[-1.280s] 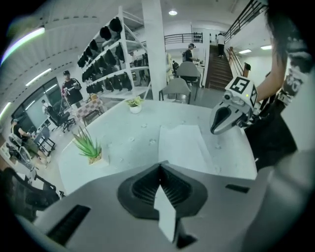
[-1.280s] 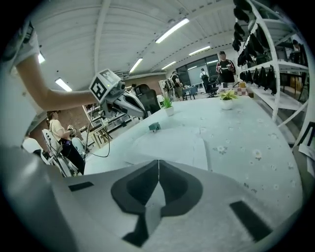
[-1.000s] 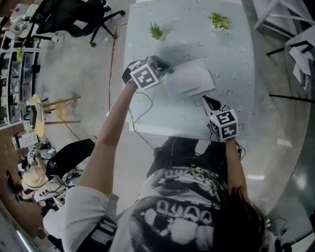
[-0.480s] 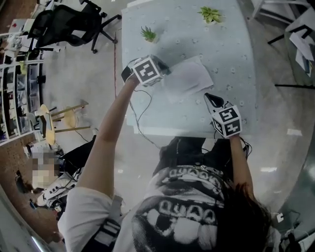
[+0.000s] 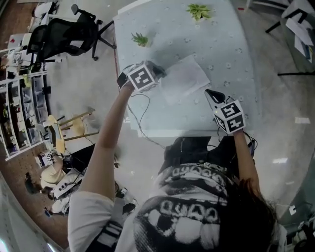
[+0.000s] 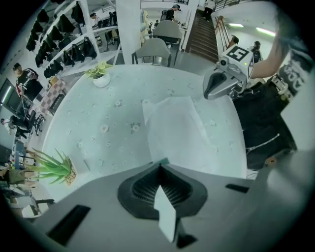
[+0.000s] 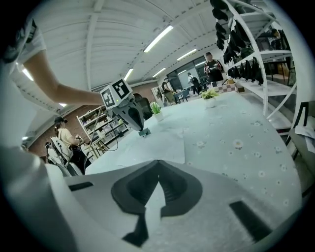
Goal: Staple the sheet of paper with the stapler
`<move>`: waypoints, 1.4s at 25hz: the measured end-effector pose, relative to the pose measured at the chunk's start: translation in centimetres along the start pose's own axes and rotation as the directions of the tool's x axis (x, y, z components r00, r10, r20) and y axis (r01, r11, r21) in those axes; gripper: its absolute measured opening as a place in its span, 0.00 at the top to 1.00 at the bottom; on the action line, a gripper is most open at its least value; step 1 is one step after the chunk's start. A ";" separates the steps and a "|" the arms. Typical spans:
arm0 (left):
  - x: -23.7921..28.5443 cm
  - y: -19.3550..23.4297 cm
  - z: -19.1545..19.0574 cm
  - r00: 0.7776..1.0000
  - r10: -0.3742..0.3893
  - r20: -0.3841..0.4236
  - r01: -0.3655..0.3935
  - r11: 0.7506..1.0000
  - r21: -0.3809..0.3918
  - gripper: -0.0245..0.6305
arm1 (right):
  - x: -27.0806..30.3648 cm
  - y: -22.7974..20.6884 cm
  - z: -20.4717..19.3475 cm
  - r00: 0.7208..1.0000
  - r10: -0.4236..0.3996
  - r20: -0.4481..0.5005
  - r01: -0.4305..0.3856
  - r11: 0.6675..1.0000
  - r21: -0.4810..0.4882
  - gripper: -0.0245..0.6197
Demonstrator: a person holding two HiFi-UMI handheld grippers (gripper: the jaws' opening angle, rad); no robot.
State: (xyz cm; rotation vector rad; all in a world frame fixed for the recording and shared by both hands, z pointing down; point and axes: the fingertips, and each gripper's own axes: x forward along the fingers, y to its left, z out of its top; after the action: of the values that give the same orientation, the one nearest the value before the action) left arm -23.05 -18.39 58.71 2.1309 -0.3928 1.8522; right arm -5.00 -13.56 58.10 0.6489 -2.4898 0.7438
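A white sheet of paper (image 5: 184,78) lies flat on the flowered table (image 5: 226,44). My left gripper (image 5: 158,70) is at the sheet's left edge, its jaws shut on a small teal stapler (image 7: 143,132) that rests at the paper's edge. In the left gripper view only a teal sliver of the stapler (image 6: 160,161) shows at the jaw tips, with the paper (image 6: 174,130) beyond. My right gripper (image 5: 211,93) hovers by the sheet's near right corner, shut with nothing in it. Its closed tip (image 6: 209,93) points down towards the table.
Two small potted plants (image 5: 140,39) (image 5: 198,10) stand at the far side of the table. A black office chair (image 5: 64,34) is on the floor to the left. A cable hangs off the table's near left edge. People sit in the background.
The head view has shifted a little. Both grippers keep their places relative to the paper.
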 end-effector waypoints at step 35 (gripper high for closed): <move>1.3 0.2 0.2 0.994 -0.049 -0.102 0.045 0.998 -0.043 0.96 | 1.8 -0.4 1.7 0.999 0.023 0.039 -0.024 0.999 0.020 0.95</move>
State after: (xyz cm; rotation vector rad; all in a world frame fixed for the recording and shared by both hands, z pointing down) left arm -22.76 -18.67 59.94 1.9911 -0.3506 1.9019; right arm -6.69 -15.41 57.98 0.6480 -2.5320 0.7740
